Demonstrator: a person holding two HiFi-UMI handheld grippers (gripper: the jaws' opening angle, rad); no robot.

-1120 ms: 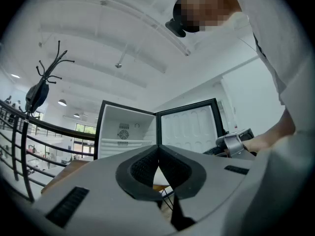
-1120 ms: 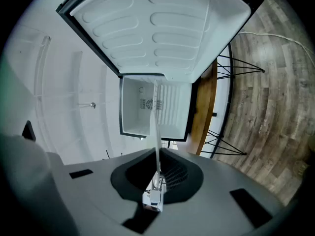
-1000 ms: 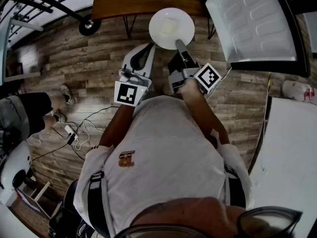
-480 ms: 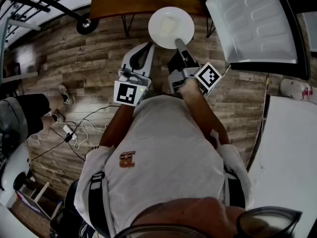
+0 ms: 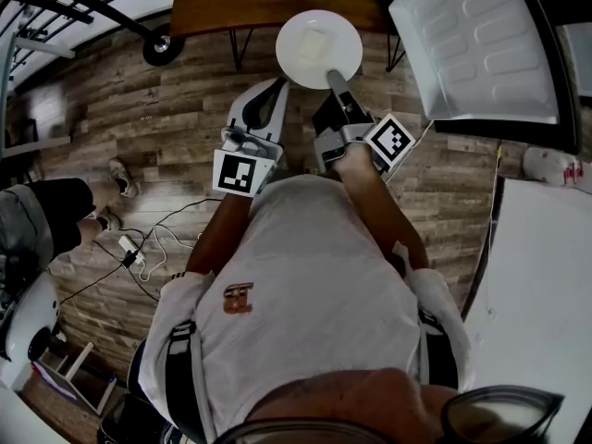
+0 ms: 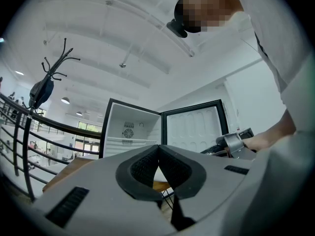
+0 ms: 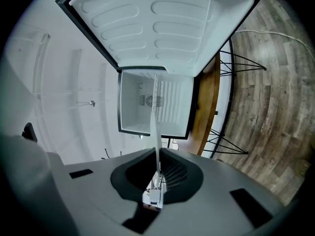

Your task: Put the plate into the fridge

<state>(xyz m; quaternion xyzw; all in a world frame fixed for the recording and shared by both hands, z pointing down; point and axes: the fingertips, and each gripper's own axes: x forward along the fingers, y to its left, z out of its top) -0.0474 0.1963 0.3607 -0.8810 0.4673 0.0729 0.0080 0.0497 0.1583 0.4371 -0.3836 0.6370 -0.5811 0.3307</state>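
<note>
Grip: the right hand-held gripper (image 7: 157,156) is pinched almost closed on the near rim of the plate (image 7: 155,127), which runs edge-on between its pads in the right gripper view. From the head view the plate (image 5: 319,49) hangs out ahead of that gripper (image 5: 331,77), level over the wood floor (image 5: 139,128) and the front edge of the desk (image 5: 231,3). The left hand-held gripper (image 6: 158,149) has its pads meeting at the tips with nothing between them, and it sits just beside the right one, empty.

Beyond: the fridge (image 7: 152,102) stands open straight ahead, with its door (image 5: 476,44) swung wide to the right.

Risks, as judged:
- The hold is on the rim only, so the plate's weight hangs out front. A jolt or a tilt of the wrist could let it droop or slip.
- The far rim could clip the fridge frame or the door edge if brought in off line.
- Cables (image 5: 153,243) lie on the floor by the feet, so a step back could snag them.

Unclear:
- A pale square patch on the plate could be food or glare.
- The fridge body is cut off at the top of the head view.
- Whether the fridge stands on the desk or behind it cannot be told
- The plate's edge crosses the fridge interior, so the shelf layout reads poorly
</note>
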